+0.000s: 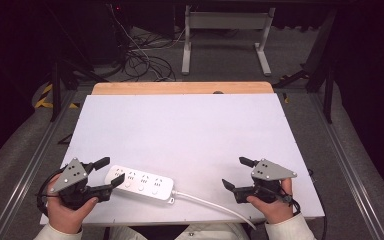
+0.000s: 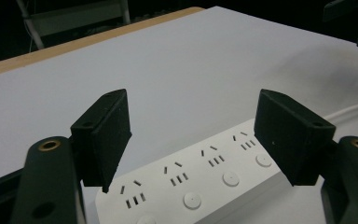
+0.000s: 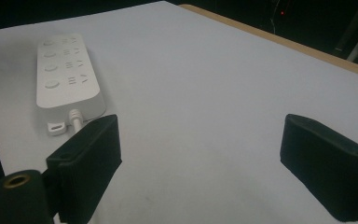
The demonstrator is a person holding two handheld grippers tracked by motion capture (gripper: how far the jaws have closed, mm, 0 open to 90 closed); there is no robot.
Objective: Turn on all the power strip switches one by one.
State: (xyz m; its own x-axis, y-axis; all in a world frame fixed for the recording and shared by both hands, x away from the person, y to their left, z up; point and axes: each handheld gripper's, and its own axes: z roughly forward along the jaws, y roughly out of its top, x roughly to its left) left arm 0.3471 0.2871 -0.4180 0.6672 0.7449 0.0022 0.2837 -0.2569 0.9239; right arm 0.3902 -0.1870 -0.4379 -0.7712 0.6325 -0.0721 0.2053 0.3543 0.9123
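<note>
High view: floor cables point(image 1: 145, 62) beyond table point(image 1: 190, 125)

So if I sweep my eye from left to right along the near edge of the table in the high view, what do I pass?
Left gripper, open → white power strip → its white cable → right gripper, open. All on or just above the white tabletop.

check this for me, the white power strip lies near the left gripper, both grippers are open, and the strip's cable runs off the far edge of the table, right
Not quite. The cable leaves the power strip and runs off the near edge of the table, by the person, as the high view shows. The rest holds: the strip lies by the left gripper, and both it and the right gripper are open.
</note>
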